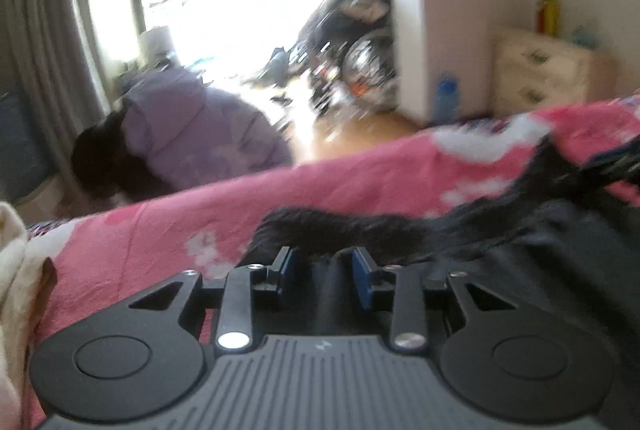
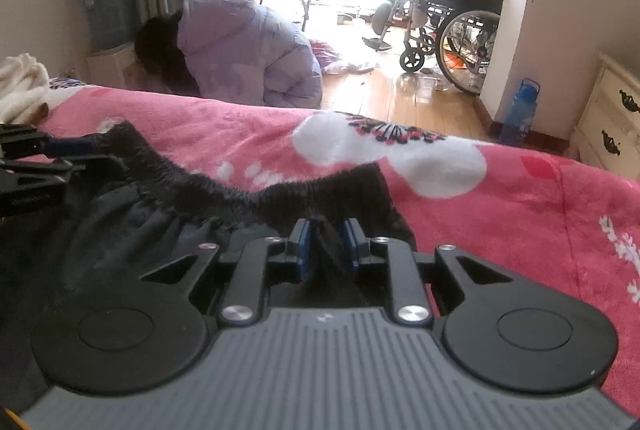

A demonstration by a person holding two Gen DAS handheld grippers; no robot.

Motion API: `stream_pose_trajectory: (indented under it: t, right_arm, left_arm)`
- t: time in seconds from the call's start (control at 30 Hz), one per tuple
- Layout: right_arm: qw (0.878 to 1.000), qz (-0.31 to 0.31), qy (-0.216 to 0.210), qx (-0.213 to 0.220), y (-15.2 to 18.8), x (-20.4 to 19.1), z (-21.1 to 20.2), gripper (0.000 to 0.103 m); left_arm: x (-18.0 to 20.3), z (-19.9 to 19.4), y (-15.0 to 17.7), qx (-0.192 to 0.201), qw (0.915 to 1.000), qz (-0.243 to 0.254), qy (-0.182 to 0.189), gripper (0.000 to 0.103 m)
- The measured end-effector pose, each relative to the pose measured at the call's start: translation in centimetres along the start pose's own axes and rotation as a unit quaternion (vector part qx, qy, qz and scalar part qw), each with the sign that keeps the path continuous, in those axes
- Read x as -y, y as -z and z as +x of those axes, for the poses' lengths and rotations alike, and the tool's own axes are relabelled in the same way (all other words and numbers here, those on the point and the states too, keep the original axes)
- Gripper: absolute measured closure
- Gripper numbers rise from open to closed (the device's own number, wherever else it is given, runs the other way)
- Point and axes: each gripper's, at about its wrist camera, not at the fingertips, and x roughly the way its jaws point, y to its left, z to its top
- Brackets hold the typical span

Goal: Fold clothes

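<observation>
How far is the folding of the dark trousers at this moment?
Early stage. Done: the dark trousers lie on the pink blanket. In hand: the left gripper and the right gripper each pinch the waistband. Left: no fold shows yet, so all folding remains.

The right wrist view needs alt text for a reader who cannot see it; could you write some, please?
The right gripper pinches the ribbed waistband of a dark garment lying on a pink floral blanket. The left gripper holds the waistband's far end. Beyond the bed, a person in a lilac jacket bends over near a wheelchair.
</observation>
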Motion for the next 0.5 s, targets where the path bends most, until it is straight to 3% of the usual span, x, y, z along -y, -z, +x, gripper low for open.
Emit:
stream_pose_trajectory:
  t: [0.13,0.37,0.5]
  right_arm:
    - [0.999,0.034,0.021,-0.023,-0.7,1.1,3.6,0.085]
    - [0.992,0.108,0.016,-0.061,-1.1,3.3,6.0,0.085]
    - [0.97,0.233,-0.033,-0.066,-1.7,6.3,4.1,0.083]
  left_arm:
    - [-0.7,2.3,-0.1,-0.023,0.9983,-0.053,-0.004,0.066]
    - [-0.5,2.5,0.1,-0.026,0.9987,-0.043,-0.005,0.065]
    - [-1.8,2.0,-0.8,-0.038,0.9965,-0.073,0.014,0.062]
